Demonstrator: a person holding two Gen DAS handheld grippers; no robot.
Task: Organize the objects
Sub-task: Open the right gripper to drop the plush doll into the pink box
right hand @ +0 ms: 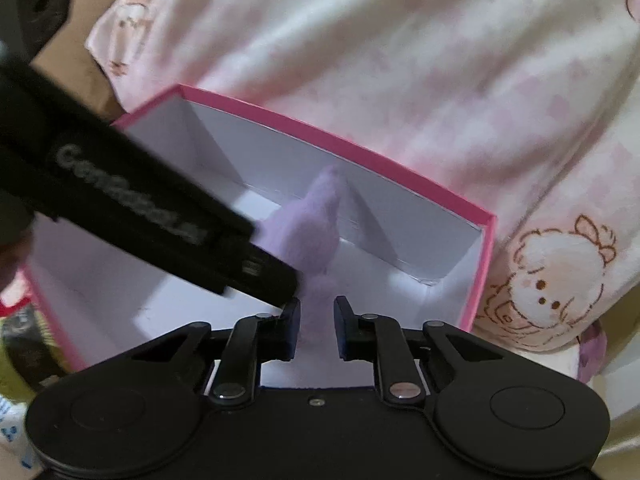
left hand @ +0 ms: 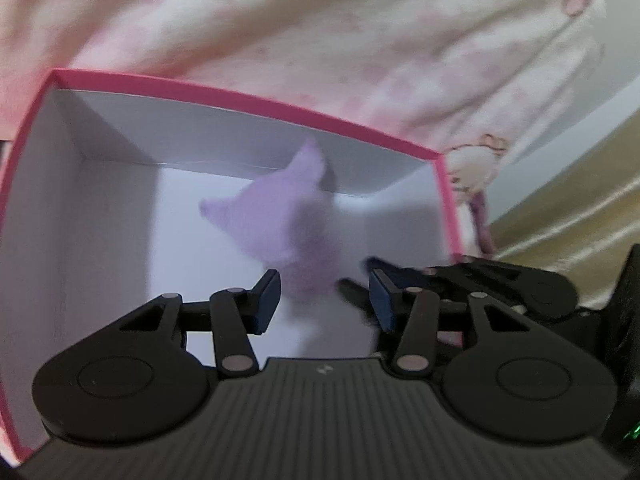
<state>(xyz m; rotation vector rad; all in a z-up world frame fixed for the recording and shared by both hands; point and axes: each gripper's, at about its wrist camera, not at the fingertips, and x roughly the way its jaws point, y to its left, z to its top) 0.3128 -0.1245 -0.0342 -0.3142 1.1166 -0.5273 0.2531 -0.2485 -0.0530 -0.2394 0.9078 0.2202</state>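
As we look along both grippers: each view points down into one open box, with motion blur over the middle.
Box [left hand: 240, 100]: pink rim and outer walls, white inside; we see nothing lying on its floor apart from what the grippers hold.
Purple plush piece [left hand: 280, 216]: soft and lilac, paler at its near end, with two pointed tips towards the far wall. It sits within the box opening, between the two grippers. We cannot tell whether it touches the floor.
Left gripper [left hand: 322, 300]: its blue pads stand partly apart with the fuzzy near end of the plush filling the gap, so we read it as clamped on the plush.
Right gripper [right hand: 316, 320]: jaws drawn close together, pinching a narrow fold of the same plush.
How the grippers stand: the left one crosses the right wrist view from the upper left, and its tip meets the plush just beside the right gripper's pads.
Pink-and-white printed cloth [left hand: 320, 20]: lies behind the box, against its far wall, and carries cartoon animal prints.
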